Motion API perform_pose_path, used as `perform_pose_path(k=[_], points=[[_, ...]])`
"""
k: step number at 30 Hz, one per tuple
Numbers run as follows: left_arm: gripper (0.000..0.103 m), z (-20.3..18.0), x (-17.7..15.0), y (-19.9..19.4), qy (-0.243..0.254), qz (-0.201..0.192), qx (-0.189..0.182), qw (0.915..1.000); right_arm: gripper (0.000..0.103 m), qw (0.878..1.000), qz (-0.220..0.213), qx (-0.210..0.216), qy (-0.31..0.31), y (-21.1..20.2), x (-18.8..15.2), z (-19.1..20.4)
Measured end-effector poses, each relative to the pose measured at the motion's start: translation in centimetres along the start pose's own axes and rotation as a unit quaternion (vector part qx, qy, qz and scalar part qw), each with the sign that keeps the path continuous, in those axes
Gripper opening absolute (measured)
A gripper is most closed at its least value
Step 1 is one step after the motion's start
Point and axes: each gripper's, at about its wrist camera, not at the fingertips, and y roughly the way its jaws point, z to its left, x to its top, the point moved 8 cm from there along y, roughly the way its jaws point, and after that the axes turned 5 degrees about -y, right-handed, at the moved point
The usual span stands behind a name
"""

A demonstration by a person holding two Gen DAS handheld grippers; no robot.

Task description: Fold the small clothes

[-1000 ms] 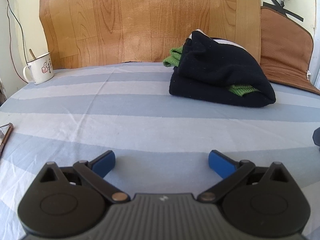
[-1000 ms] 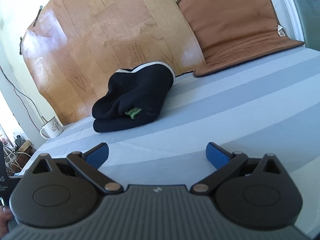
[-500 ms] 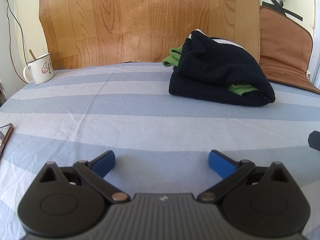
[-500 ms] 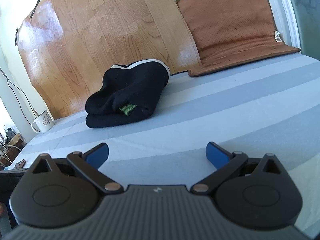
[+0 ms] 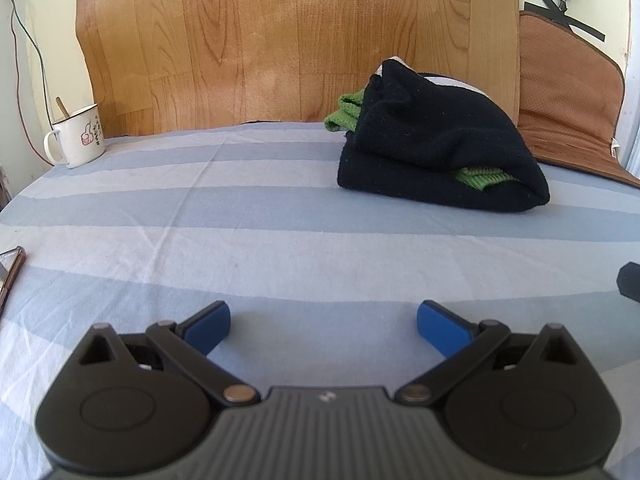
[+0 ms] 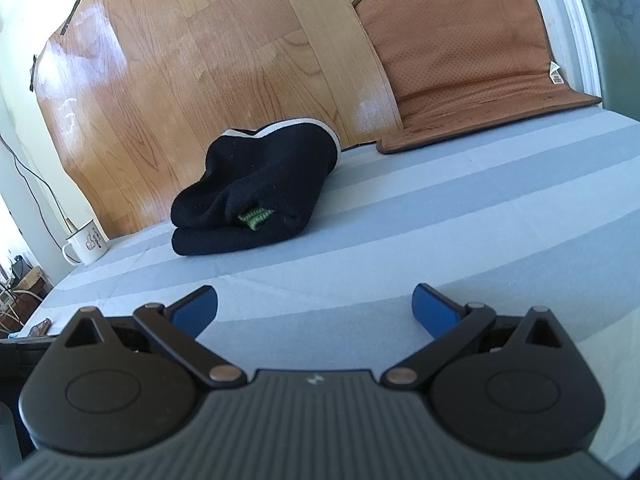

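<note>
folded black garment (image 5: 436, 148) | well ahead of left claw (image 5: 323, 326), right claw (image 6: 314, 308) | both spread, empty

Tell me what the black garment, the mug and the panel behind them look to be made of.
Black garment: soft matte knit or fleece, fuzzy lint-flecked surface. Mug: probably enamelled metal, glossy white with thin dark rim. Panel: likely wood-print vinyl sheet, since its edges curl and it shines.

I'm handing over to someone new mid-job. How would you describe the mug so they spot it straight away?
Start at the wood-grain board standing behind the striped sheet. Follow its bottom edge to the far left corner of the bed, where the white enamel mug stands upright. It has a dark rim, a red thumbs-up print and a stick poking out, and stands well apart from the folded black garment.
</note>
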Motion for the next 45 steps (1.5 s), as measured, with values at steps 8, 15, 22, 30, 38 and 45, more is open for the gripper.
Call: perform_pose_path(k=[8,15,22,30,38,45], points=[[0.103,1.5,-1.3,-2.7,-0.021,0.009,0.023,0.9995,0.103,1.000,0.002,0.006,0.019,-2.4,-1.3,2.0],[0.103,2.0,-2.1,-4.8,-0.013,0.011,0.035,0.9992,0.103,0.999,-0.006,0.024,0.020,-5.0,-1.2,3.9],[0.103,1.3,-2.3,-6.7,0.020,-0.016,0.036,0.9990,0.103,0.999,-0.013,0.040,0.020,-6.1,-1.1,5.5],[0.103,1.3,-2.1,-7.9,0.021,-0.033,0.045,0.9982,0.103,0.999,-0.017,0.043,0.025,-6.3,-1.2,5.6],[0.103,1.4,-2.2,-7.8,0.036,-0.032,0.058,0.9971,0.103,0.998,-0.014,0.042,0.037,-6.4,-1.5,5.4],[0.103,1.9,-2.3,-7.5,0.031,-0.025,0.067,0.9970,0.103,0.998,-0.012,0.042,0.040,-6.5,-1.7,5.5]])
